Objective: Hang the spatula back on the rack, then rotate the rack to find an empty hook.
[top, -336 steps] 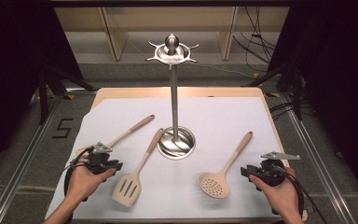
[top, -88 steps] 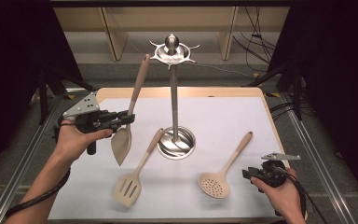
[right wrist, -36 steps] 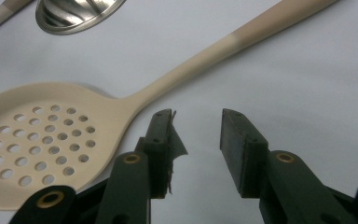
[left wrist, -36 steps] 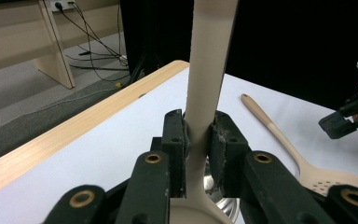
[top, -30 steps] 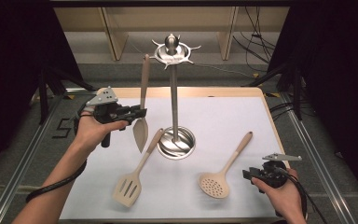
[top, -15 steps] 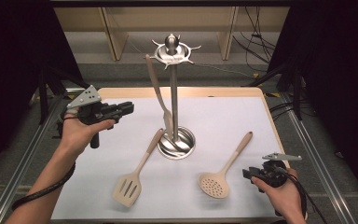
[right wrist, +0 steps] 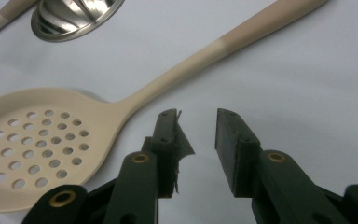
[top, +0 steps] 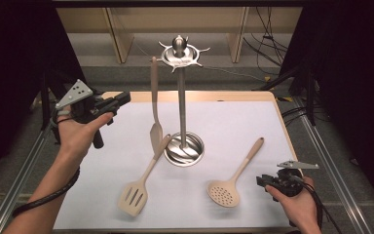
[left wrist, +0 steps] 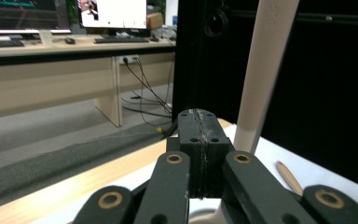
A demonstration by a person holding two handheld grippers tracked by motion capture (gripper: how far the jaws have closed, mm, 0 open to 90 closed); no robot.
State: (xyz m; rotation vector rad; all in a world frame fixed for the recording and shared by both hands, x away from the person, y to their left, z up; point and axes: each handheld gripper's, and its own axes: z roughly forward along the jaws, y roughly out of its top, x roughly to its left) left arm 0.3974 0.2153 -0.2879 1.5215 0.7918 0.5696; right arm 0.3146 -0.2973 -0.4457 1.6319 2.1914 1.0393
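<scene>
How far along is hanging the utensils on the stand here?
One of three looks done: the spatula hangs from the stand. The left hand-held gripper is shut and empty beside it. The right hand-held gripper, jaws apart and just closing somewhat, sits by the skimmer, nothing between them. The skimmer and slotted turner lie on the table.

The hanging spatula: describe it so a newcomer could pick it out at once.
Find the tall steel stand in the middle of the white table. The hanging spatula dangles from its crown, left of the pole. Unlike the slotted turner and perforated spoon lying flat, it hangs upright.
</scene>
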